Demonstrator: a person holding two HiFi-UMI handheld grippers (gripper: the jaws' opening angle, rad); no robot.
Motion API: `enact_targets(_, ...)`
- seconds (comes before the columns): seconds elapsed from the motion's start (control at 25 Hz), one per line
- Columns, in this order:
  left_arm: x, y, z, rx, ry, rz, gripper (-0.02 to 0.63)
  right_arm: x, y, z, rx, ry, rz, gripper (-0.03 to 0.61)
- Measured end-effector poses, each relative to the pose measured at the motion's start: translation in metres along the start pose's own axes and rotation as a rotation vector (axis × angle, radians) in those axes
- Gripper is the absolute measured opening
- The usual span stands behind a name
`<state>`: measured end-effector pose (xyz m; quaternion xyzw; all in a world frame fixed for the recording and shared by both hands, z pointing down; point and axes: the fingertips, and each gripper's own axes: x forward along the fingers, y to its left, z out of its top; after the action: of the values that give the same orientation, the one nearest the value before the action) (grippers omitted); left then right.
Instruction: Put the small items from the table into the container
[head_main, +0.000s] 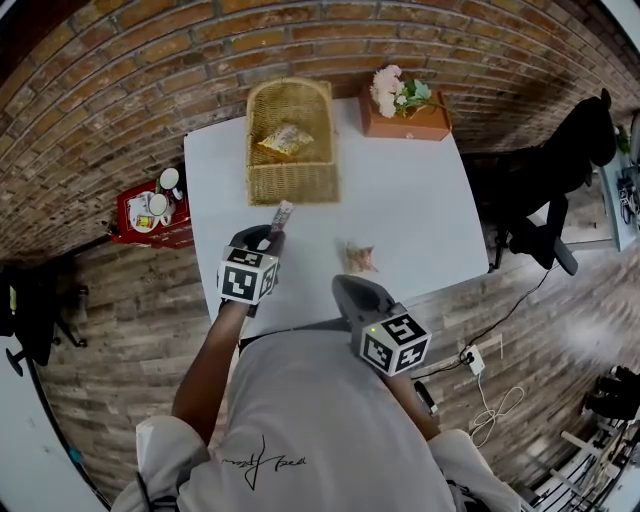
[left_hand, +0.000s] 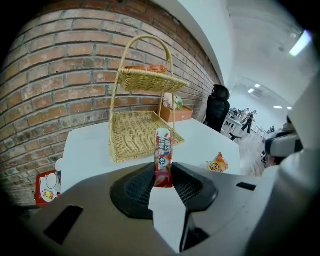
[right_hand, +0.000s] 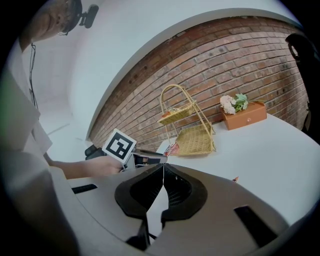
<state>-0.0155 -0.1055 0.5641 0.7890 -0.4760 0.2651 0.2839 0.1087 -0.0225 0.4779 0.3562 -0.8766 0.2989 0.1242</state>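
My left gripper (head_main: 272, 236) (left_hand: 163, 175) is shut on a long red snack stick packet (left_hand: 163, 156) (head_main: 282, 213) that stands upright between the jaws, just in front of the two-tier wicker basket (head_main: 291, 145) (left_hand: 142, 131). A snack packet (head_main: 286, 140) lies on the basket's upper tier. An orange snack bag (head_main: 358, 258) (left_hand: 218, 163) lies on the white table (head_main: 420, 210) between the grippers. My right gripper (head_main: 352, 290) (right_hand: 163, 170) sits near the table's front edge, shut and empty. The right gripper view shows the left gripper (right_hand: 159, 157) with the packet (right_hand: 171, 148).
A terracotta box with flowers (head_main: 405, 108) (right_hand: 243, 111) stands at the table's far right corner. A red stool with cups (head_main: 152, 212) sits left of the table, a black office chair (head_main: 560, 180) to the right. Brick wall behind.
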Motion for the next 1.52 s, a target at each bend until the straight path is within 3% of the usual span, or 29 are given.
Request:
enact_targets(0.6,0.004,0.038,0.033,-0.039,-0.054,0.057,0.112,0.008,-0.004,0.000,0.011,0.017,-0.002,0.021)
enact_targets(1.52,0.041,0.063,0.046,0.004,0.003,0.053,0.112,0.011,-0.019,-0.003,0.054,0.047,-0.054,0.021)
